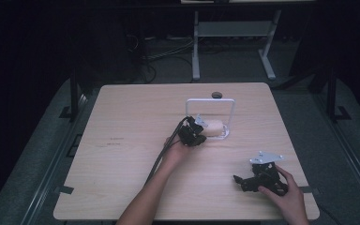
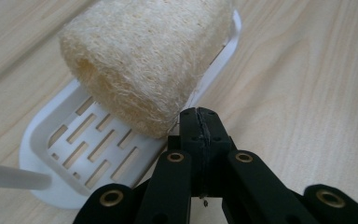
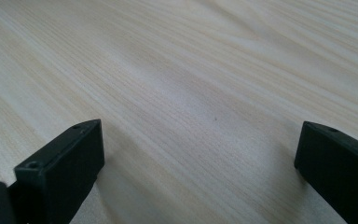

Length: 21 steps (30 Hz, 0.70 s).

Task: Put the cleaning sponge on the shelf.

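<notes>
On the pale, fine-grained wooden table [image 1: 122, 140], the black left gripper [image 2: 199, 122] has its jaws pressed flat together with nothing between them, the tips just beside the lower edge of a coarse, fibrous, cream-coloured loofah cylinder [image 2: 144, 60]. That loofah lies on its side on a smooth white plastic tray with slotted openings [image 2: 74, 154], whose thin white wire frame [image 1: 211, 100] rises in a rounded rectangle behind it near the table's middle. A small dark round disc [image 1: 216, 95] sits at the far edge of the table. Toward the near right corner, the black right gripper [image 3: 200, 154] rests low over bare wood, its blocky matte jaws spread wide and empty. Beyond the table lie grey carpet, tangled cables and the white legs of another table [image 1: 196, 47] in a dark room.
</notes>
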Each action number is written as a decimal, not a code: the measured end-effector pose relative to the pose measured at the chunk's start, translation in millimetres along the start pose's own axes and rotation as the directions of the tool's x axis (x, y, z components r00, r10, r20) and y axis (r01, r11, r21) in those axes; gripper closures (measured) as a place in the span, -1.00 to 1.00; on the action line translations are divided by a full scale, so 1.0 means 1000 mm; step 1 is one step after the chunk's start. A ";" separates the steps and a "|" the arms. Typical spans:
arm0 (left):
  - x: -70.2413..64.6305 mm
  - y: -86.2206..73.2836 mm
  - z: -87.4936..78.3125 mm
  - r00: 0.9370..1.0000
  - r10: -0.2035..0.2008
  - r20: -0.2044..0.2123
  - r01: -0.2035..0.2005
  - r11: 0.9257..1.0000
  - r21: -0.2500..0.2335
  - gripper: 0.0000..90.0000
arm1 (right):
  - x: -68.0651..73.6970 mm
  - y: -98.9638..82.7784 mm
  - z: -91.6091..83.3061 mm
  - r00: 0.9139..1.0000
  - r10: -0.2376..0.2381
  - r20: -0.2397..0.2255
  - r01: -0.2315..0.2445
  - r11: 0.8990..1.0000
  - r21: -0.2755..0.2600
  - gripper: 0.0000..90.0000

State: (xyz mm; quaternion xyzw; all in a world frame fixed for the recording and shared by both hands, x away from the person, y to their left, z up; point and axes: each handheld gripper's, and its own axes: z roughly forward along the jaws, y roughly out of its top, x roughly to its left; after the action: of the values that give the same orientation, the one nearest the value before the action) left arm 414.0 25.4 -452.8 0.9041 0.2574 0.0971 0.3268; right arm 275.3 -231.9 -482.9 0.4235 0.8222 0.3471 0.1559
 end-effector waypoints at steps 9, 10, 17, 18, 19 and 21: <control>0.001 -0.001 -0.003 1.000 -0.005 0.000 0.005 1.000 -0.004 0.96 | 0.000 0.000 0.000 1.000 -0.002 0.002 0.002 1.000 0.001 -0.97; 0.001 -0.001 -0.004 1.000 -0.001 0.001 0.001 1.000 -0.004 0.96 | 0.000 0.000 0.000 1.000 -0.002 0.002 0.002 1.000 0.001 -0.97; -0.001 -0.004 -0.011 1.000 -0.009 0.018 0.009 1.000 -0.004 0.75 | 0.000 0.000 0.000 1.000 -0.003 0.003 0.003 1.000 0.001 -0.97; -0.001 -0.005 -0.011 1.000 -0.008 0.018 0.008 1.000 -0.003 0.68 | 0.000 0.000 0.000 1.000 -0.003 0.002 0.003 1.000 0.001 -0.97; 0.000 -0.006 -0.012 1.000 -0.008 0.021 0.008 1.000 -0.003 0.61 | 0.000 0.000 0.000 1.000 -0.003 0.002 0.003 1.000 0.001 -0.97; 0.000 -0.008 -0.015 1.000 -0.010 0.027 0.010 1.000 0.002 0.44 | 0.000 0.000 0.000 1.000 -0.003 0.002 0.003 1.000 0.001 -0.97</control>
State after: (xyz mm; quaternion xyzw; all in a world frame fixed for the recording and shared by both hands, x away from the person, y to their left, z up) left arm 405.2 38.6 -446.6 0.9043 0.2576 0.0832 0.3300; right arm 275.4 -232.1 -482.9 0.4226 0.8228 0.3459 0.1570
